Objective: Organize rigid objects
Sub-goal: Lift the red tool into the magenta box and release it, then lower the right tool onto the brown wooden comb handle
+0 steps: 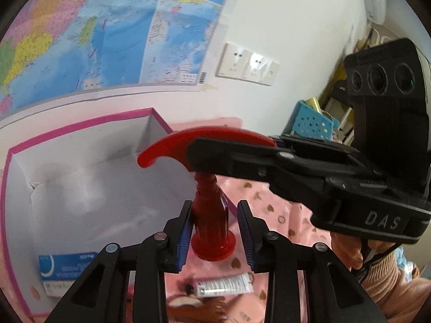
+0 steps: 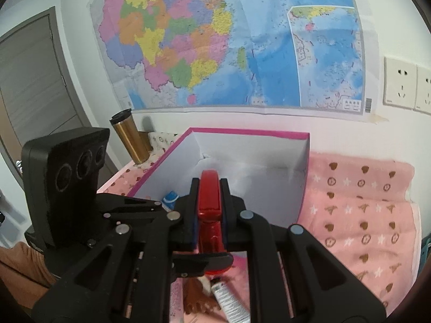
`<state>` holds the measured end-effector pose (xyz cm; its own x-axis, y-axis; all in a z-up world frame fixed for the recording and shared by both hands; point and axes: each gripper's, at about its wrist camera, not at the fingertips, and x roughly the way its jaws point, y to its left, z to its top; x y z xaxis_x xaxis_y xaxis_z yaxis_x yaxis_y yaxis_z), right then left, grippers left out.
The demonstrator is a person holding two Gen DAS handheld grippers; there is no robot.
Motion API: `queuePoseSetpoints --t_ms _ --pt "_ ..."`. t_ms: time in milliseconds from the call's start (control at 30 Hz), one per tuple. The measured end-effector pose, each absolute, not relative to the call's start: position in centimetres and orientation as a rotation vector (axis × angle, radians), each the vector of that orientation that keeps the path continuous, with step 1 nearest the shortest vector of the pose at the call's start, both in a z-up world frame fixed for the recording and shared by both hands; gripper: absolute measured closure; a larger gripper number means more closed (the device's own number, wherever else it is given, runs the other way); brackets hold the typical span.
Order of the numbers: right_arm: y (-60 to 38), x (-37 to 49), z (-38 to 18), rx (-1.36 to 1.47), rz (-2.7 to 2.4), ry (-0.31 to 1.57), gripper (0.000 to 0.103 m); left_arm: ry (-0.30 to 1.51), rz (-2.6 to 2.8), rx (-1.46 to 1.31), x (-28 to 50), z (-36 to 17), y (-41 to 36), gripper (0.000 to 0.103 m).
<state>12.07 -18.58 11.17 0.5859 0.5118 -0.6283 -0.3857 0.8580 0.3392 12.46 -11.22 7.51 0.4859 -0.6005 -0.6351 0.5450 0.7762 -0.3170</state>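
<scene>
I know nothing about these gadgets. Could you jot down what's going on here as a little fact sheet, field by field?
Held item: red plastic toy hammer
Right gripper: shut on the hammer's head
Left gripper: open, fingers either side of the hammer's handle, one blue pad touching it
Container: pink-rimmed white cardboard box, open, behind the hammer
Surface: pink patterned cloth
Below: white squeeze tube on the cloth
Backdrop: colourful wall map
</scene>
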Motion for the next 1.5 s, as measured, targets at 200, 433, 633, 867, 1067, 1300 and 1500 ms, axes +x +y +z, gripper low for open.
queuePoseSetpoints --t_ms 200,433,633,867,1067,1300,1500 --pt "-18.6 15.1 9.4 0.181 0.511 0.844 0.089 0.860 -0.673 -0.099 15.2 6.3 -11.4 0.071" --pt "-19.0 17.8 6.5 0.195 0.466 0.917 0.088 0.940 -0.656 -0.135 17.7 4.0 -12.3 0.071" --pt "-19.1 19.4 4.1 0.152 0.382 0.975 0.084 0.977 -0.606 -0.143 18.5 3.2 -12.4 0.069" --pt "-20.6 19.4 3.7 0.154 0.278 0.963 0.076 1.008 -0.556 -0.163 18.5 2.0 -10.7 0.061" --pt "-20.7 16.4 4.9 0.149 0.321 0.929 0.073 0.922 -0.541 -0.131 15.9 3.3 -9.4 0.061" --pt "-21.3 11.6 6.1 0.146 0.376 0.895 0.072 0.802 -0.544 -0.138 11.2 5.3 -6.8 0.055" --pt "-20.8 7.4 6.2 0.175 0.477 0.888 0.072 0.796 -0.544 -0.150 8.1 4.7 -5.3 0.055"
